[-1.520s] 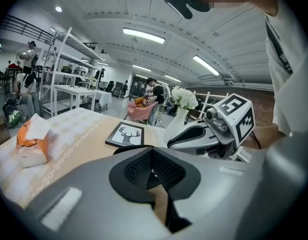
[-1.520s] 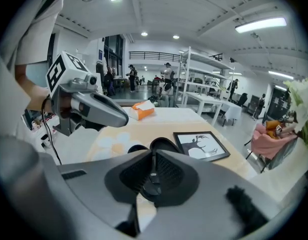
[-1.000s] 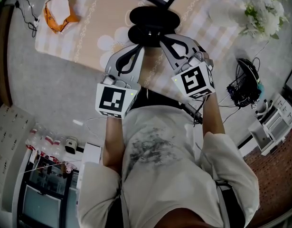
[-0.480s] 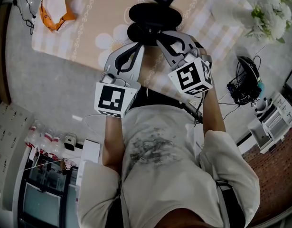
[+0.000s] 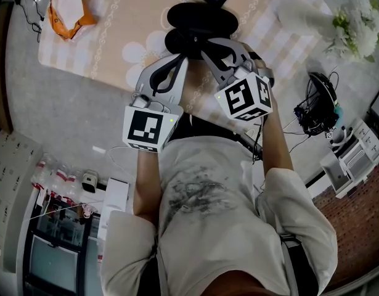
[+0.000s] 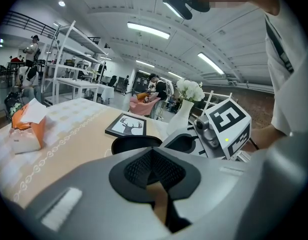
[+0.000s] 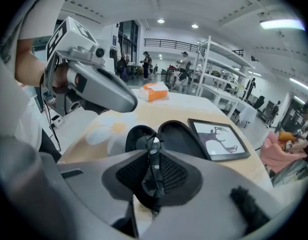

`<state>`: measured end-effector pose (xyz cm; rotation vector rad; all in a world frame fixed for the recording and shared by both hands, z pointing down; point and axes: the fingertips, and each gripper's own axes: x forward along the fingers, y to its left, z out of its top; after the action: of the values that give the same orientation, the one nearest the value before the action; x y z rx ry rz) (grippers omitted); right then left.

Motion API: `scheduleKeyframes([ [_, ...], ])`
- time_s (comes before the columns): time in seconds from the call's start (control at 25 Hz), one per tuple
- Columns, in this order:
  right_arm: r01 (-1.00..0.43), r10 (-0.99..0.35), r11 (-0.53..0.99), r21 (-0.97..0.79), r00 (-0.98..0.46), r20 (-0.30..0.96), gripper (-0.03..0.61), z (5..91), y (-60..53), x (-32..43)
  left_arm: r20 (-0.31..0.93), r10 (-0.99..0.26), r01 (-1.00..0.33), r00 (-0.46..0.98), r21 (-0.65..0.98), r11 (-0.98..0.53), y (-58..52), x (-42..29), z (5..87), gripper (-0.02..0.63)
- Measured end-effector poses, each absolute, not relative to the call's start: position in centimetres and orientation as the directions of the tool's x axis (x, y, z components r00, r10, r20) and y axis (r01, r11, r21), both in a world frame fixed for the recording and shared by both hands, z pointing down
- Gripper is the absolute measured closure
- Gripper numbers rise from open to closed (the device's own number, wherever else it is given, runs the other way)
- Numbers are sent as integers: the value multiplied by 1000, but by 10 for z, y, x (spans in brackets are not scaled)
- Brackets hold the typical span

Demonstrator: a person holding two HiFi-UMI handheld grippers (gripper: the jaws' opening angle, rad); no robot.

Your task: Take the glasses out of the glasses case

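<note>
A: Nearest entry?
B: Entry one: right tongs (image 7: 154, 159), bottom centre of the right gripper view. They are clamped on the folded glasses (image 7: 151, 181), which stand edgewise between the pads.
A: And the other pair?
B: Entry two: left tongs (image 6: 152, 161), lower centre of the left gripper view. They are drawn together with nothing between them. In the head view their tips sit at the case's near edge.
A: Next out?
B: Entry three: glasses case (image 7: 166, 136), black, lying open on the bench (image 5: 109, 39), just beyond the glasses. Whether the two touch, cannot tell.
A: Farther?
B: Framed deer picture (image 7: 219, 140), flat, right of the case. Orange tissue pack (image 5: 69, 8), upper left of the head view. White flowers (image 5: 352, 17), upper right.
</note>
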<state>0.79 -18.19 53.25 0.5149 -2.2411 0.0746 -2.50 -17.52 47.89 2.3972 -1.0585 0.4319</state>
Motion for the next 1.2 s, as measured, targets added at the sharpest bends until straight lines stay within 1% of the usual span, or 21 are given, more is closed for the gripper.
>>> scheduleKeyframes([
  [0.88, -301, -282, 945, 128, -552, 784, 505, 559, -178, -7, 467, -602, -759, 648, 325, -565, -174, -29, 489, 604],
  [1.2, -277, -283, 949, 150, -541, 792, 506, 563, -177, -9, 466, -604, -760, 647, 329, -560, -175, -30, 490, 604],
])
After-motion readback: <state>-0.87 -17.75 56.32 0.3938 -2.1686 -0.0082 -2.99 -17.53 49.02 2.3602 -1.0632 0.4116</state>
